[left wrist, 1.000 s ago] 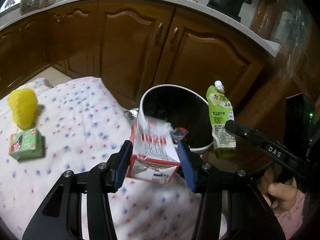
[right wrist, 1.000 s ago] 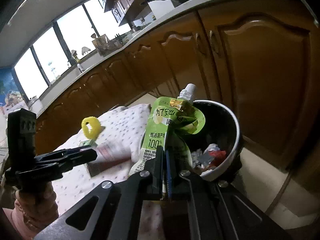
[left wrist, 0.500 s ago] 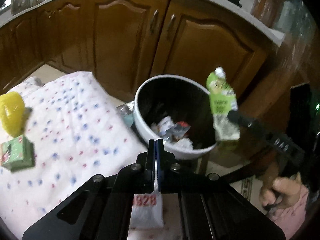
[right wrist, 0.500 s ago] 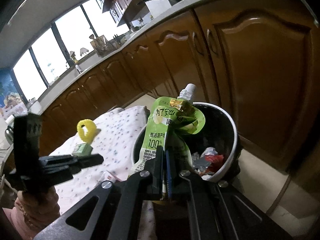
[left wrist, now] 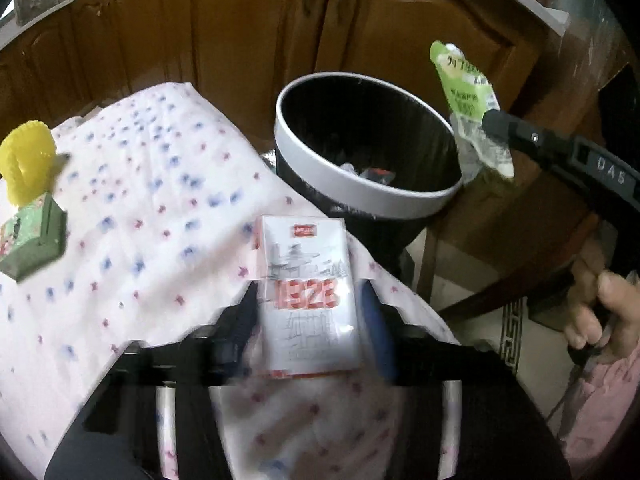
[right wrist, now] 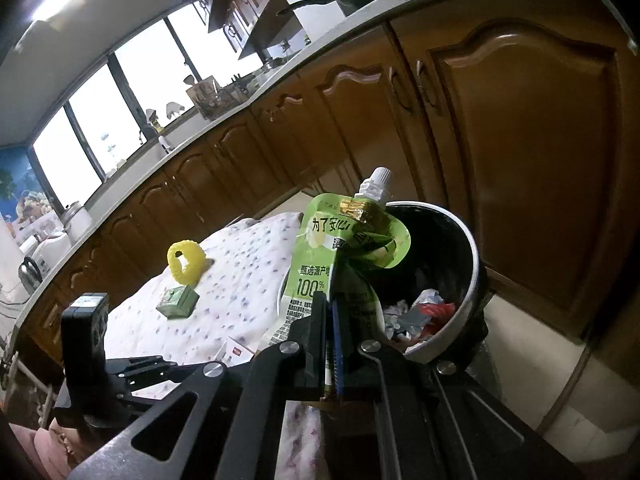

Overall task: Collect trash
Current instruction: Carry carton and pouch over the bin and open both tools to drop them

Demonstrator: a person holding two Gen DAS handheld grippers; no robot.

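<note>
1. Two tools are at work. The left tool (left wrist: 308, 316) is spread, its jaws on either side of a white carton (left wrist: 306, 296) that lies flat on the dotted cloth (left wrist: 160, 208). Blur hides whether the pads touch it, so I cannot tell if it is gripped.
2. The carton's long axis runs straight ahead of the left tool, in line with its fingers, so the jaws face the two long sides.
3. The bin (left wrist: 360, 184) stands just past the carton, ahead and slightly right of the left tool, beside the cloth's edge. Crumpled scraps already lie in it.
4. The right tool (right wrist: 334, 320) is pressed together on the lower part of a green pouch (right wrist: 344, 248), which stands upright with its white cap on top.
5. From the right tool, the bin's mouth lies just ahead and right. In the left view the pouch hangs beside the far right rim, not clearly over the opening.
6. My judgement: the right hand is nearer to a drop, needing only a short carry over the rim.
7. Well left of the left tool, a green box (left wrist: 30, 240) and a yellow ring (left wrist: 26, 164) wait on the cloth.
</note>
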